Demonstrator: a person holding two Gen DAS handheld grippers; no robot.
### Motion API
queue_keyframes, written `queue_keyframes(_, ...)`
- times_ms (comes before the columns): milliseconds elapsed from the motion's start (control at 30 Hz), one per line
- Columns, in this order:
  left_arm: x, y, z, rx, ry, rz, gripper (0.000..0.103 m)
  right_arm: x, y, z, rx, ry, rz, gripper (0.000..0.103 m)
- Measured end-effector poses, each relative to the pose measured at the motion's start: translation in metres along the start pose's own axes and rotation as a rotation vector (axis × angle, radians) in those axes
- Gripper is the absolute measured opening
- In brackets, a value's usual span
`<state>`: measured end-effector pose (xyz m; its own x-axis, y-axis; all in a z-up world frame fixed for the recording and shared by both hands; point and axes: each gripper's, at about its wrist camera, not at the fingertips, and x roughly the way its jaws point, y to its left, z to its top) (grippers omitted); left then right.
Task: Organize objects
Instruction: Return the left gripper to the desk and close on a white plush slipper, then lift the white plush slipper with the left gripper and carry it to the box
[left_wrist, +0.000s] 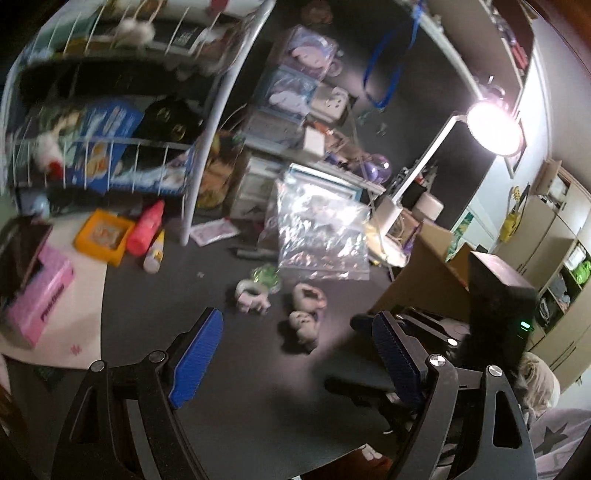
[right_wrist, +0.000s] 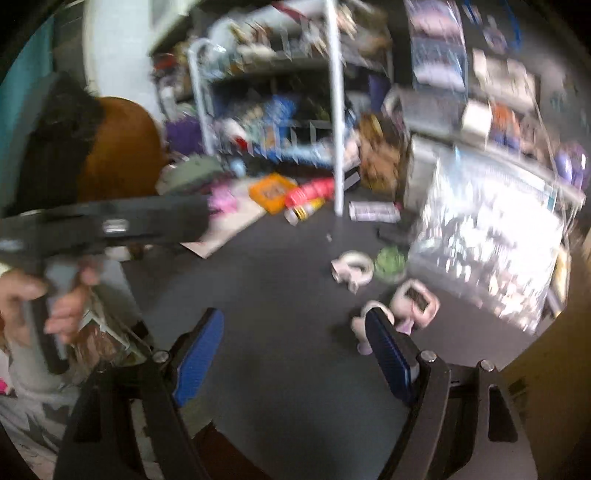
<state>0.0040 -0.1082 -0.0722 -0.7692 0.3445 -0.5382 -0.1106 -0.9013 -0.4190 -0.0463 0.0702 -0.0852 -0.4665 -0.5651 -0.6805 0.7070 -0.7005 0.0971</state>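
Several small toys lie on the dark desk (left_wrist: 229, 387): a white and pink figure (left_wrist: 253, 295), a green one (left_wrist: 266, 275) and two pinkish round ones (left_wrist: 308, 295) (left_wrist: 303, 326). Behind them leans a clear plastic bag (left_wrist: 321, 232). My left gripper (left_wrist: 297, 317) hovers open in front of the toys, with nothing between its blue pads. The right gripper's black body (left_wrist: 496, 291) shows at the right edge. In the blurred right wrist view, my right gripper (right_wrist: 295, 314) is open and empty. The white figure (right_wrist: 352, 267), green toy (right_wrist: 389, 262) and pink toy (right_wrist: 413, 299) lie just beyond its right finger.
A white wire rack (left_wrist: 207, 147) full of goods stands at the back left. Beside it lie a yellow box (left_wrist: 103, 236), a red bottle (left_wrist: 146, 229) and a pink box (left_wrist: 40, 299). A lit lamp (left_wrist: 493, 127) and a cardboard box (left_wrist: 424, 273) stand right. A hand (right_wrist: 62, 295) holds the left gripper.
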Motion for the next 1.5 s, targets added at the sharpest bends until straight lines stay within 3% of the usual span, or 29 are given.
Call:
queue_keyframes(100, 0.009, 0.01, -0.004, -0.016, 0.025, -0.003, 0.081, 0.023, -0.013, -0.002, 0.029, 0.028, -0.039, 0.075)
queue_keyframes(167, 0.016, 0.014, -0.005, -0.025, 0.04, -0.006, 0.081, 0.036, -0.02, -0.004, 0.029, 0.046, -0.074, 0.067)
queue_keyframes(333, 0.027, 0.02, -0.005, -0.035, 0.061, -0.009, 0.081, 0.059, -0.036, -0.004, 0.047, 0.096, -0.11, 0.059)
queue_keyframes(500, 0.037, 0.028, -0.003, -0.052, 0.078, -0.005, 0.081, 0.071, -0.045, -0.002, 0.056, 0.117, -0.118, 0.058)
queue_keyframes(933, 0.044, 0.027, -0.004, -0.058, 0.099, -0.003, 0.081, 0.084, -0.045, -0.003, 0.008, 0.16, -0.13, 0.024)
queue_keyframes(1167, 0.043, 0.01, -0.007, -0.028, 0.108, -0.025, 0.081, 0.066, -0.032, -0.004, -0.022, 0.114, -0.103, 0.021)
queue_keyframes(1500, 0.02, -0.035, -0.005, 0.03, 0.057, -0.144, 0.08, -0.005, 0.01, 0.009, -0.109, -0.056, -0.04, 0.021)
